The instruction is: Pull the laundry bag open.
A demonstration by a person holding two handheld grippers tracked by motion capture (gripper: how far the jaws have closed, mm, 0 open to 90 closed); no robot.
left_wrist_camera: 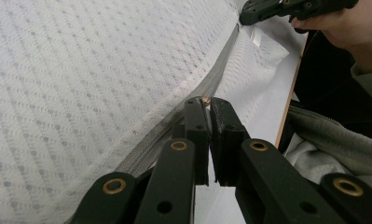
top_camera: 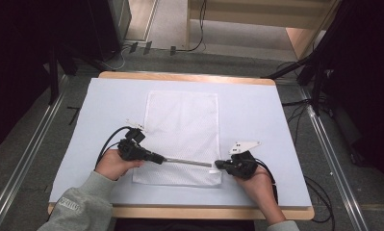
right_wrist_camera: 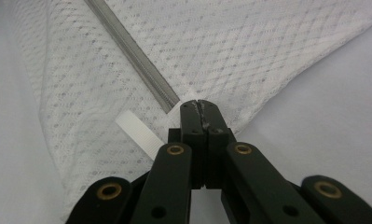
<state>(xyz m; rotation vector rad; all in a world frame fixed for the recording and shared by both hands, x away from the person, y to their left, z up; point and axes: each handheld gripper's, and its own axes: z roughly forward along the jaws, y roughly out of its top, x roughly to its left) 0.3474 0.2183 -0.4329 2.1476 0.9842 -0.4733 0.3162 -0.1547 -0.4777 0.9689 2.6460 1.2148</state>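
Mesh laundry bag lying near table's front edge. Right gripper clamping the zipper-end corner; left gripper pinching what's probably the zipper pull. Zipper mostly left to run.

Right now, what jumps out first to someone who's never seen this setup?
The white mesh bag lying flat in the middle of the pale table, with a grey zipper running across its near end. The left gripper is shut on the zipper pull at the zipper's left part. The right gripper is shut on the bag's fabric at the zipper's right end, beside a small white tag.
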